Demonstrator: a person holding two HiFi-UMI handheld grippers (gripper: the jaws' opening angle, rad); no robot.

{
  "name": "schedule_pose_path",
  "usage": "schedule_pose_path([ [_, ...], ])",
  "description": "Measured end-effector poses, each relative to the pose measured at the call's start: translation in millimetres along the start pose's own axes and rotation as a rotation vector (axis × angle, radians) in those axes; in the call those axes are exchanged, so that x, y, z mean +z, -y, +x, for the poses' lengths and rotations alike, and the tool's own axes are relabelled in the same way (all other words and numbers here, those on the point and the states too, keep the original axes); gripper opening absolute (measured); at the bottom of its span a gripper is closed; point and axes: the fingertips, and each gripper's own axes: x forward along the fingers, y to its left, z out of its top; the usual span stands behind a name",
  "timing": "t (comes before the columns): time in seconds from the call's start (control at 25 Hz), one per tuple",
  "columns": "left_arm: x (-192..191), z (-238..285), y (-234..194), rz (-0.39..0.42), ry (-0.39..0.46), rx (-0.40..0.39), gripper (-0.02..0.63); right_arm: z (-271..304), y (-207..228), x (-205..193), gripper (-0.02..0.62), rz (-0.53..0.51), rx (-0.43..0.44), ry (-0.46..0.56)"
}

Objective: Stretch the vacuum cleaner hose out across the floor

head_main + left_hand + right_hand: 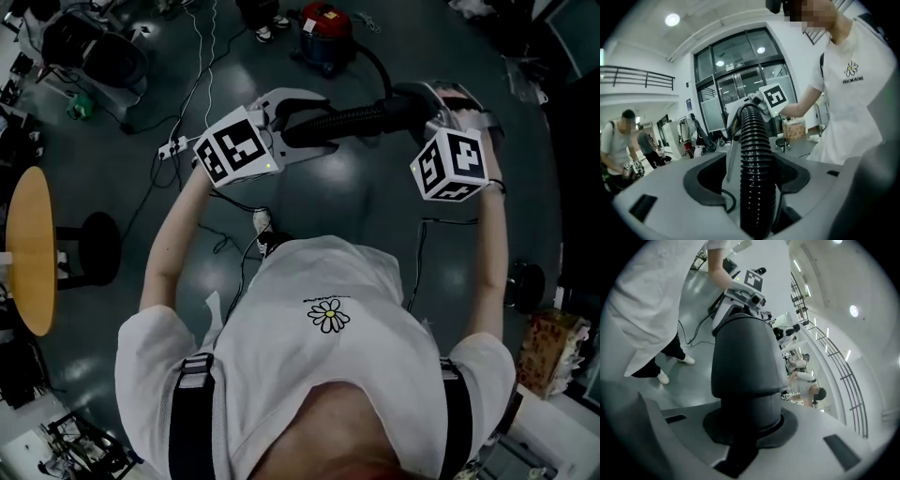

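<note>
a black ribbed hose (pixel 349 119) is held up in front of a person (pixel 328 366) in a white t-shirt, seen from above. in the head view it runs level from 11 o'clock to 1 o'clock, just above the middle. at its 1 o'clock end sits a smooth dark cuff (pixel 411 97). from there the hose bends away toward 12 o'clock, to a red vacuum cleaner (pixel 325 33) standing on the dark grey floor (pixel 375 211).

the right gripper (pixel 419 103) is clamped on the cuff; in the right gripper view its jaws close round the cuff's narrow neck. the left gripper (pixel 322 123) has its jaws wide apart with the hose running between them. in the left gripper view the hose passes up the middle with a clear gap beside it at 9 o'clock, so the pads do not grip it.

farther out on the floor, a white power strip (pixel 173 147) with thin cables lies at 10 o'clock. a round wooden table (pixel 28 248) stands at 9 o'clock, with a black stool (pixel 98 246) just beside it.
</note>
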Motion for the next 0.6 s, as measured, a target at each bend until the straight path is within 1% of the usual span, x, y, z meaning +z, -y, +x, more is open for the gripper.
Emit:
schedule_pose_path([
  [0.04, 0.8, 4.3, 5.0, -0.023, 0.000, -0.010, 0.270, -3.4, 4.1, 6.7, 0.080, 0.010, -0.011, 0.041],
  [0.08, -1.3, 8.6, 8.9, -0.022, -0.024, -0.013, 0.268, -6.5, 8.2, 14.4, 0.080, 0.025, -0.019, 0.080],
  [0.16, -8.2, 13.2, 18.3, -0.009, -0.104, -0.044, 0.268, -9.2, 12.7, 25.9, 0.078, 0.052, -0.022, 0.134],
  [0.28, -13.4, 12.0, 40.6, -0.085, -0.196, -0.148, 0.267, -6.6, 10.5, 28.9, 0.078, 0.076, -0.020, 0.174],
  [0.36, -13.9, 9.2, 61.4, -0.130, -0.206, -0.244, 0.261, -3.7, 12.0, 32.8, 0.078, 0.076, -0.042, 0.189],
  [0.4, -11.0, 7.0, 74.1, -0.158, -0.185, -0.299, 0.232, -2.3, 14.4, 36.9, 0.078, 0.072, -0.064, 0.201],
  [0.48, 2.8, 2.0, 97.8, -0.234, -0.094, -0.391, 0.163, -1.5, 23.8, 49.5, 0.074, 0.063, -0.133, 0.245],
  [0.52, 14.4, -0.8, 107.6, -0.287, -0.025, -0.435, 0.128, -3.3, 31.6, 58.1, 0.074, 0.065, -0.182, 0.282],
  [0.56, 29.5, -4.6, 117.4, -0.348, 0.059, -0.489, 0.108, -7.2, 40.8, 68.1, 0.074, 0.074, -0.240, 0.331],
  [0.6, 47.8, -10.1, 128.5, -0.414, 0.153, -0.559, 0.106, -13.6, 49.8, 79.2, 0.074, 0.091, -0.301, 0.393],
])
